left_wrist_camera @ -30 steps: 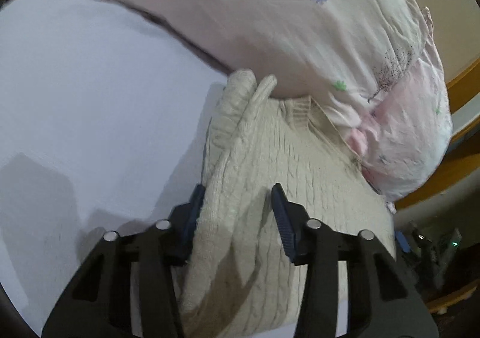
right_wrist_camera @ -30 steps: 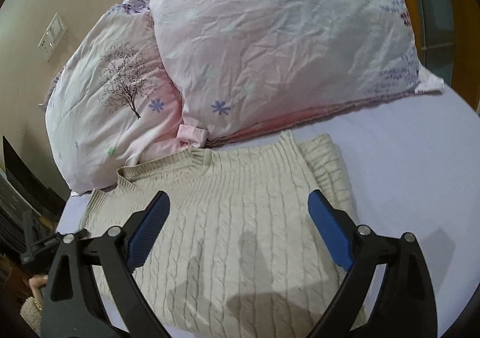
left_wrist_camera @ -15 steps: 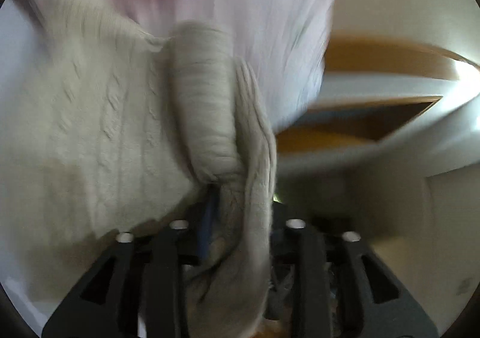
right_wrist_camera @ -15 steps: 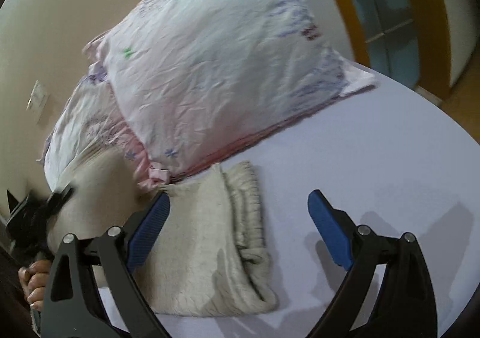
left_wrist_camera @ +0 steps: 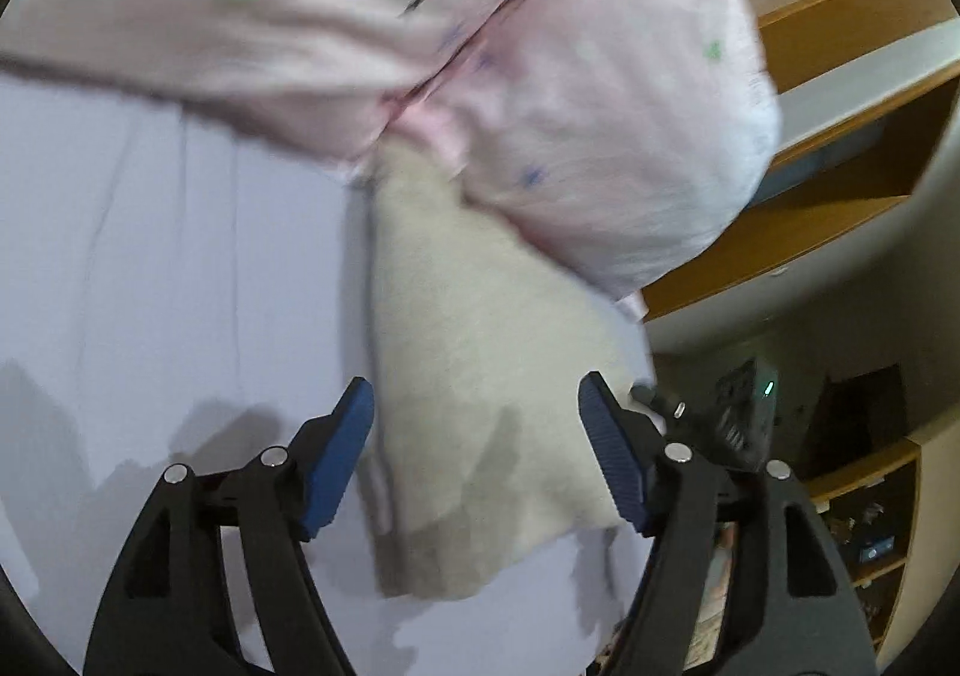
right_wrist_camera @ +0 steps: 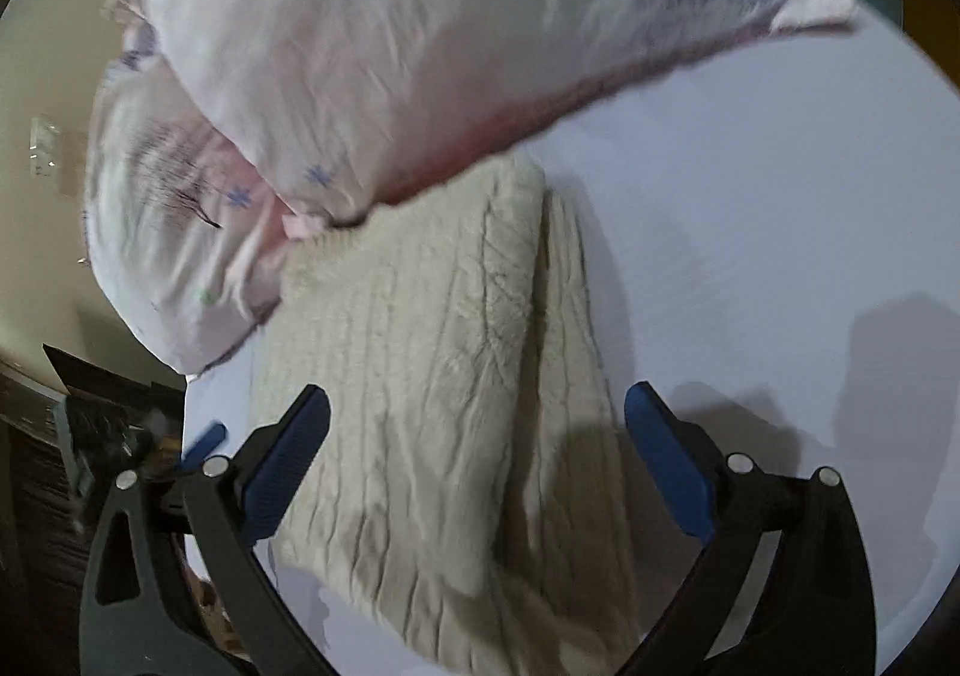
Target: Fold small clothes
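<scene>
Item: one cream cable-knit sweater, lying on the lavender bedsheet, folded lengthwise with one long side lapped over, its far end tucked against the pillows.

Left gripper: jaws spread wide, holding nothing, poised over the sweater's near end. Right gripper: likewise spread and empty, straddling the knit.

Step in hand, by my reckoning: the crosswise fold. Best done by pinching both near corners through all layers and carrying them far together, evenly.

Count: one sweater, two pink floral pillows, two grippers.
</scene>
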### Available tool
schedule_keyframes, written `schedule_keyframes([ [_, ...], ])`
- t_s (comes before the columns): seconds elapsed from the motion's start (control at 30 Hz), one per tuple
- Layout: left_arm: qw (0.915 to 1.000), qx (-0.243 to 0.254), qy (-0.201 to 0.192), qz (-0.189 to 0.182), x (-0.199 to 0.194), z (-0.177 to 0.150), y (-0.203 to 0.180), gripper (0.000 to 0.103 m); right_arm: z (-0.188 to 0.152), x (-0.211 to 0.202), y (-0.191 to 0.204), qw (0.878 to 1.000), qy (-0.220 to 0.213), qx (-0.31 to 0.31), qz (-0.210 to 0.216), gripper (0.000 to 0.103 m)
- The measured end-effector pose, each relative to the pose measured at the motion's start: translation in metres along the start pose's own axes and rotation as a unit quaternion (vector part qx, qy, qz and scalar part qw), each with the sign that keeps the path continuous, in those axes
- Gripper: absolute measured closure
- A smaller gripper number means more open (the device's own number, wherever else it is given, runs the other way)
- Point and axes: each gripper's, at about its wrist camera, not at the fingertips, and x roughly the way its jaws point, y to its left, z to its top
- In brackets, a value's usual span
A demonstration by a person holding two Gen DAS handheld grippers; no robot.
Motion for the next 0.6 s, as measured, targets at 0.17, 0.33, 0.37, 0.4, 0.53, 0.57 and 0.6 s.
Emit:
schedule_keyframes([
  [0.17, 0.9986, 0.017, 0.049, 0.011, 0.037, -0.021, 0.001, 0.029, -0.011, 0.013, 0.002, 1.0, 0.005, -0.012, 0.006, 0.034],
  [0.33, 0.9995, 0.019, 0.024, 0.013, 0.056, -0.03, -0.003, 0.03, -0.024, 0.012, -0.003, 0.998, -0.016, 0.02, 0.061, 0.063],
  [0.37, 0.9994, 0.018, 0.024, 0.016, 0.056, -0.03, -0.001, 0.043, -0.028, 0.011, 0.003, 0.998, -0.024, 0.014, 0.061, 0.064],
  [0.4, 0.9995, 0.019, 0.024, 0.012, 0.052, -0.029, 0.004, 0.057, -0.032, 0.01, 0.012, 0.997, -0.03, 0.005, 0.067, 0.065],
  [0.53, 0.9983, 0.051, -0.015, -0.023, -0.007, -0.032, 0.021, 0.069, -0.043, 0.009, 0.055, 0.989, -0.034, -0.04, 0.135, 0.067],
  [0.57, 0.9978, 0.055, -0.027, -0.023, -0.021, -0.033, 0.025, 0.069, -0.047, 0.014, 0.071, 0.986, -0.031, -0.061, 0.15, 0.067],
  [0.6, 0.9966, 0.06, -0.052, -0.023, -0.043, -0.034, 0.034, 0.068, -0.051, 0.019, 0.083, 0.985, -0.029, -0.076, 0.154, 0.067],
])
